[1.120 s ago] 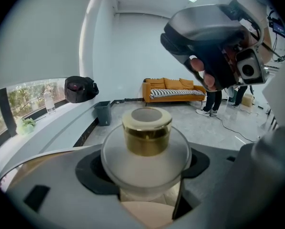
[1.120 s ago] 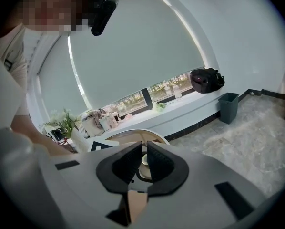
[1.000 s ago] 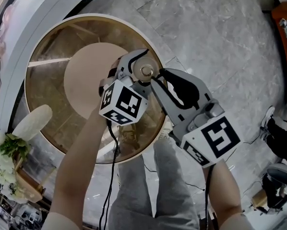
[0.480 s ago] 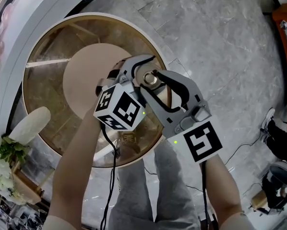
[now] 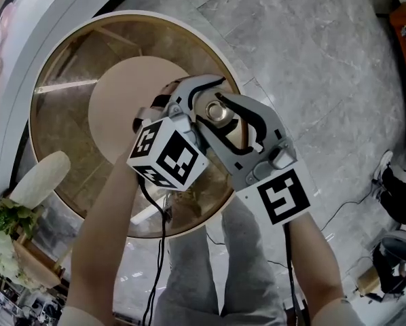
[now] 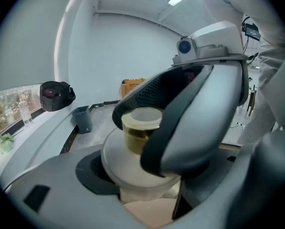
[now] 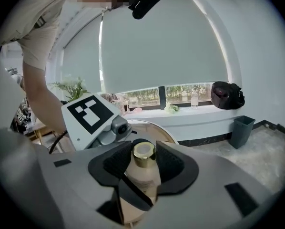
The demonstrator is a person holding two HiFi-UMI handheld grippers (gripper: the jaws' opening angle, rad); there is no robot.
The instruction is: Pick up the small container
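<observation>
Pick-up step: the left gripper (image 5: 200, 104) clamps the body of the small container (image 7: 142, 182) over the round table (image 5: 64, 151), the right gripper (image 7: 143, 162) stands wide around the gold cap (image 7: 144, 150), and next it likely must draw clear.

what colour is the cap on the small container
Shiny gold. The cap tops the beige small container, clearest in the right gripper view.

The small container (image 5: 217, 111) is located over the round table's (image 5: 60, 148) right part, between the jaws of both the left gripper (image 5: 197, 99) and the right gripper (image 5: 225, 117). A plant (image 5: 3, 216) is placed beside the table's left edge.
</observation>
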